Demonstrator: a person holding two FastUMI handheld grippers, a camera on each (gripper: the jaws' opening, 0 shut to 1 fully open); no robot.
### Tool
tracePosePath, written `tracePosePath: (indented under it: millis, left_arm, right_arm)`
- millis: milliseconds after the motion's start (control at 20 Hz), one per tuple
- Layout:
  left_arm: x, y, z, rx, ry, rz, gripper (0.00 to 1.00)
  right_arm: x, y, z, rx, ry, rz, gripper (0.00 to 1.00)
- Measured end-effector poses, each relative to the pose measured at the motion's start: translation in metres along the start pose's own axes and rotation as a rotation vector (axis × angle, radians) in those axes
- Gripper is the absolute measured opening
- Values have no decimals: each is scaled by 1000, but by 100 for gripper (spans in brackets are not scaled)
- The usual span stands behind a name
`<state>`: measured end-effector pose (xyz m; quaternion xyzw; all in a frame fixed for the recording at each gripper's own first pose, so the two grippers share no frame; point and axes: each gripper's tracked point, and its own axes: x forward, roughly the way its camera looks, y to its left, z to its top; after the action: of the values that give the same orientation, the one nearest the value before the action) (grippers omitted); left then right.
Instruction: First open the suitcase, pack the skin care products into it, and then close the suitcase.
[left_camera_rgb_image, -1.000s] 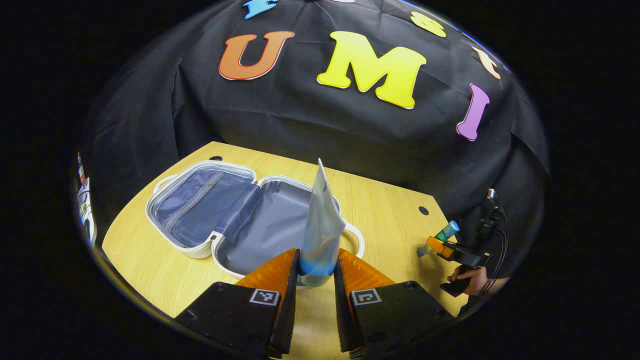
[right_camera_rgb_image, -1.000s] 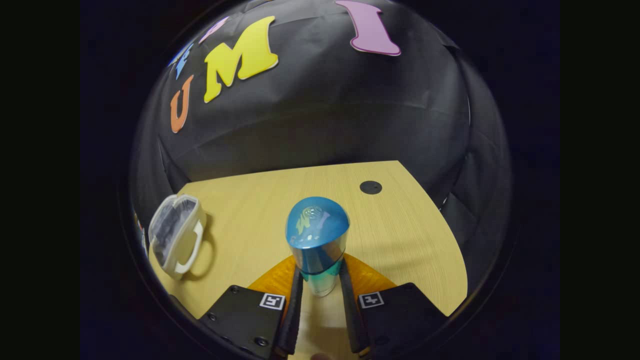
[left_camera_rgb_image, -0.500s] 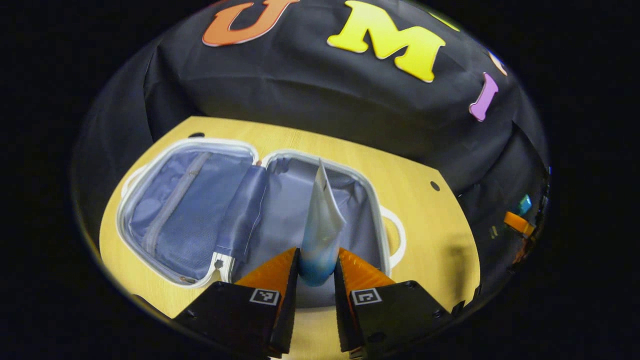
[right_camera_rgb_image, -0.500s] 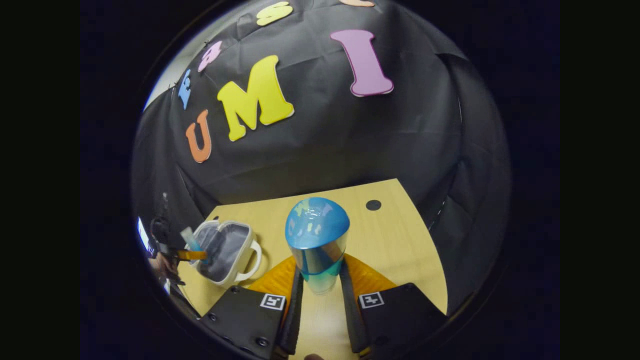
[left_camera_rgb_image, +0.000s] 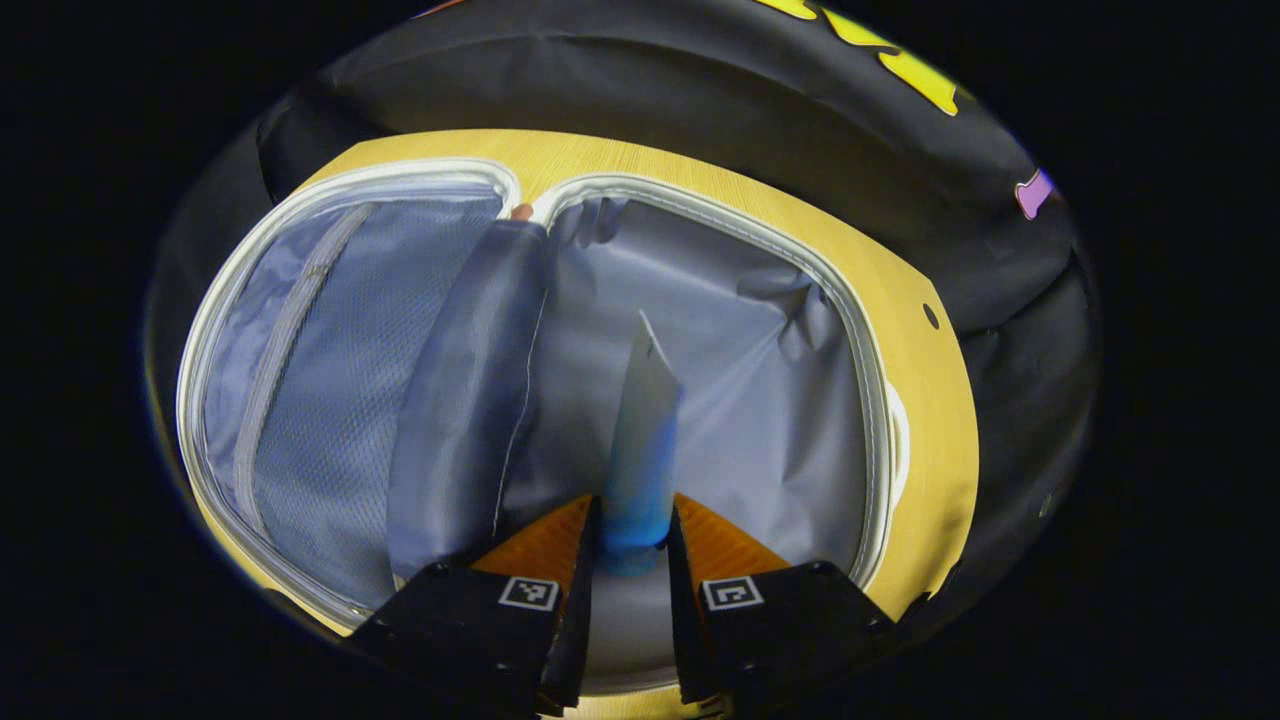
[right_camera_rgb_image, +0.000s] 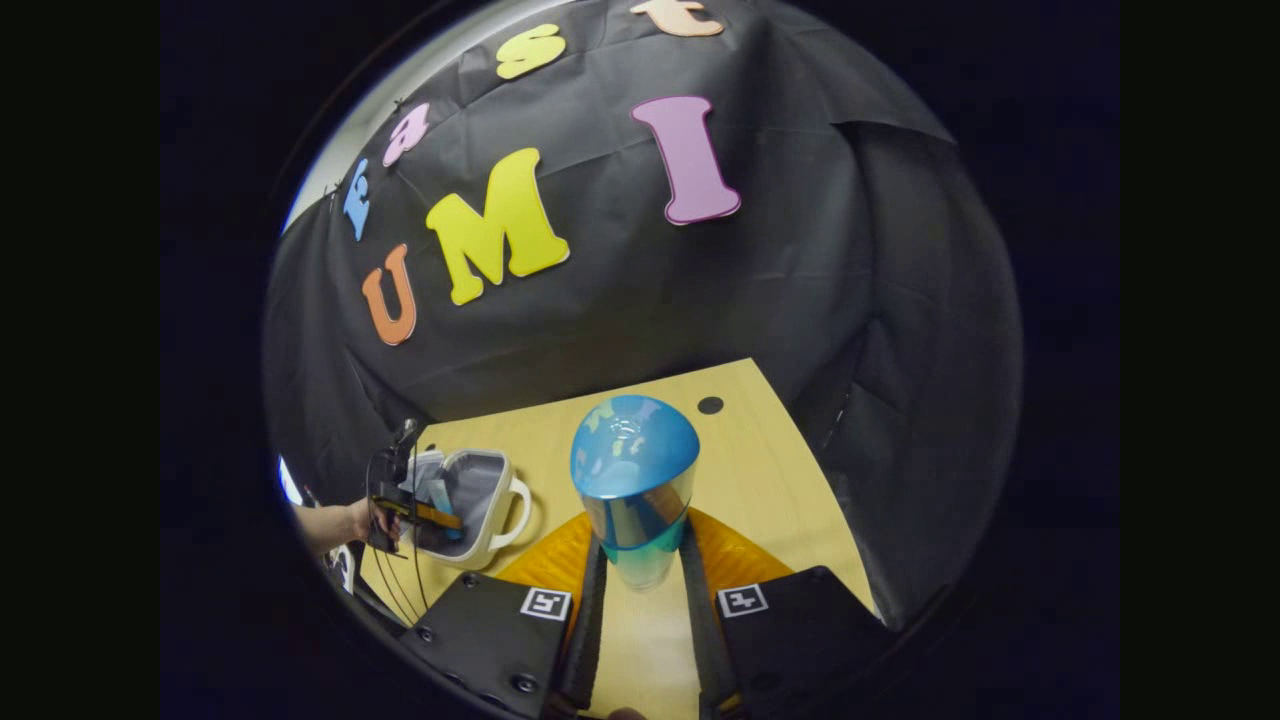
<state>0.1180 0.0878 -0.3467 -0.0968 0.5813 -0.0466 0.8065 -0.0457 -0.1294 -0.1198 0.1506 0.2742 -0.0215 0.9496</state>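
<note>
The white suitcase (left_camera_rgb_image: 880, 400) lies open flat on the wooden table, its grey lining showing. My left gripper (left_camera_rgb_image: 632, 545) is shut on a white-and-blue squeeze tube (left_camera_rgb_image: 640, 440), held low over the right half of the case. In the right gripper view, my right gripper (right_camera_rgb_image: 640, 580) is shut on a clear bottle with a blue cap (right_camera_rgb_image: 634, 470), held above the table. Farther off to the left there, the suitcase (right_camera_rgb_image: 495, 505) appears small, with the left gripper (right_camera_rgb_image: 425, 512) and a hand (right_camera_rgb_image: 350, 520) over it.
The left half of the case holds a mesh zip pocket (left_camera_rgb_image: 310, 350) and a loose grey flap (left_camera_rgb_image: 465, 400). The wooden table (right_camera_rgb_image: 780, 500) reaches the black cloth wall at the back and has a round cable hole (right_camera_rgb_image: 710, 405).
My left gripper has carried the tube forward and down, from in front of the suitcase to just over its right half. My right gripper has risen and tilted up with the bottle.
</note>
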Motion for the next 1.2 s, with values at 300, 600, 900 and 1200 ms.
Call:
tracePosePath:
  millis: [300,600,900,1200]
  left_arm:
    - [8,3,-6,-3,147,62,40]
    - [-11,-13,-5,-23,104,47,73]
    - [-95,-5,-3,-91,-171,15,84]
    - [-167,27,-80,-191,-346,16,97]
  right_arm:
    - [-3,12,8,-18,-8,29,36]
    - [8,44,4,-91,16,91,36]
    - [51,149,-7,-172,72,276,36]
    - [125,283,-62,-219,233,453,36]
